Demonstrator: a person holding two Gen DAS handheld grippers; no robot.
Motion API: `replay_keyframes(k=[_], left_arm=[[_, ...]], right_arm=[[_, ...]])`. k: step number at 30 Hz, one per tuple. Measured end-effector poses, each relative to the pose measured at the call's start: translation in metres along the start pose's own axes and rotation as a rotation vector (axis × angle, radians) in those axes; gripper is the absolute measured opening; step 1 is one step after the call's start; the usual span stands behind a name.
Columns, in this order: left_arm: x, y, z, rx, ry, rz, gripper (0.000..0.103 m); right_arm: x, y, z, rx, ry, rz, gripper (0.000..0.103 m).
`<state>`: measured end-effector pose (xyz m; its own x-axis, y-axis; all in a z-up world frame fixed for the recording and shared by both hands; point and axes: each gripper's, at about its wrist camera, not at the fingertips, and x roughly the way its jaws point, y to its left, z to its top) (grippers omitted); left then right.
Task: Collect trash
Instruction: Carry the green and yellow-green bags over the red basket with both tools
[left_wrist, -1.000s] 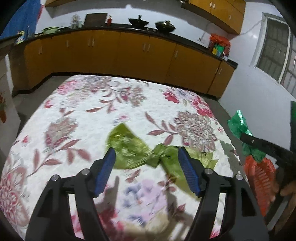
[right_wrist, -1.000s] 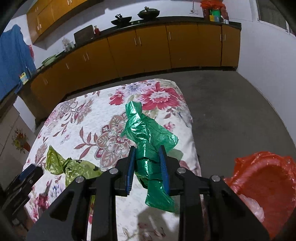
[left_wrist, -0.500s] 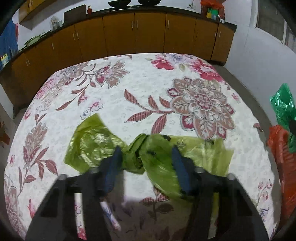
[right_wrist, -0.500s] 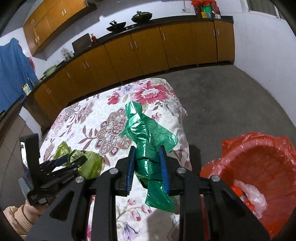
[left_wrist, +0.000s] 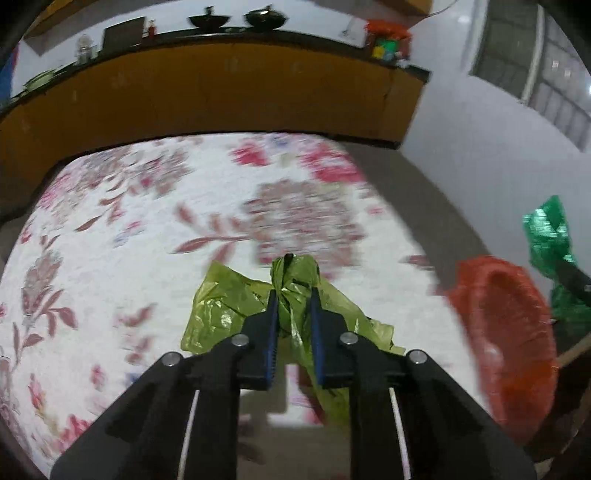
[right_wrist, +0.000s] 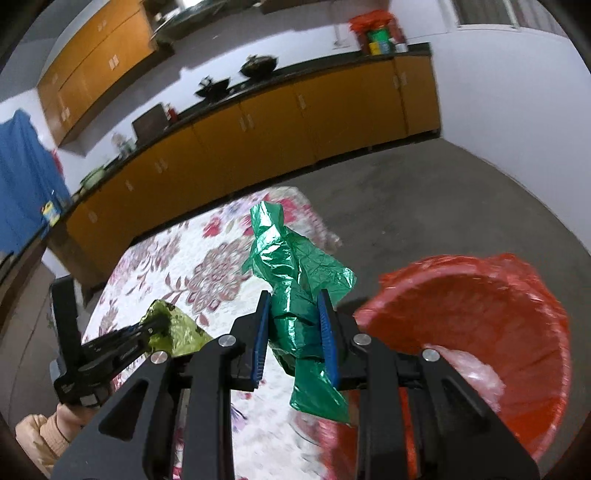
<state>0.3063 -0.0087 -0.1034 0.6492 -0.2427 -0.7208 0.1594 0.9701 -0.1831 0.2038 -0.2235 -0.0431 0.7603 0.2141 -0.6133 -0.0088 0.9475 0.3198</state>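
My left gripper (left_wrist: 292, 295) is shut on a crumpled yellow-green plastic bag (left_wrist: 229, 306) and holds it off the floral-covered table (left_wrist: 110, 258). It shows from the side in the right wrist view (right_wrist: 162, 326), with the yellow-green bag (right_wrist: 181, 332) in it. My right gripper (right_wrist: 293, 302) is shut on a dark green plastic bag (right_wrist: 291, 266), held up beside the red-lined trash bin (right_wrist: 480, 314). The bin (left_wrist: 509, 332) and the dark green bag (left_wrist: 546, 232) also show at the right of the left wrist view.
Orange kitchen cabinets (right_wrist: 295, 125) with a dark counter run along the far wall. Grey floor (right_wrist: 461, 199) lies right of the table. A clear plastic piece (right_wrist: 476, 373) lies inside the bin. A blue cloth (right_wrist: 22, 177) hangs at far left.
My left gripper closed on the yellow-green bag and lifted it off the table. My right gripper carried the dark green bag closer to the red bin.
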Motion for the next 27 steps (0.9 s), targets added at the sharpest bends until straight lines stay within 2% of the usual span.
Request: replay_keyframes(k=[5,15,20,27], left_arm=[[-0.022,-0.056,-0.001,0.055,-0.025,-0.133,0.016],[-0.044,-0.146,-0.007,0.164,-0.026,-0.312,0.016],[-0.044,-0.179,-0.015,0.213,-0.011,-0.355,0.017],[-0.035,-0.206,-0.021,0.251,0.009,-0.388,0.017]], right_arm=[[-0.029,-0.027,-0.004,0.056,-0.046,-0.043,0.026],[-0.076,-0.072,-0.012,0.139,-0.118,-0.105,0.026],[-0.086,-0.085,-0.012,0.174,-0.14,-0.103,0.026],[-0.095,-0.101,-0.014,0.209,-0.158,-0.1,0.026]])
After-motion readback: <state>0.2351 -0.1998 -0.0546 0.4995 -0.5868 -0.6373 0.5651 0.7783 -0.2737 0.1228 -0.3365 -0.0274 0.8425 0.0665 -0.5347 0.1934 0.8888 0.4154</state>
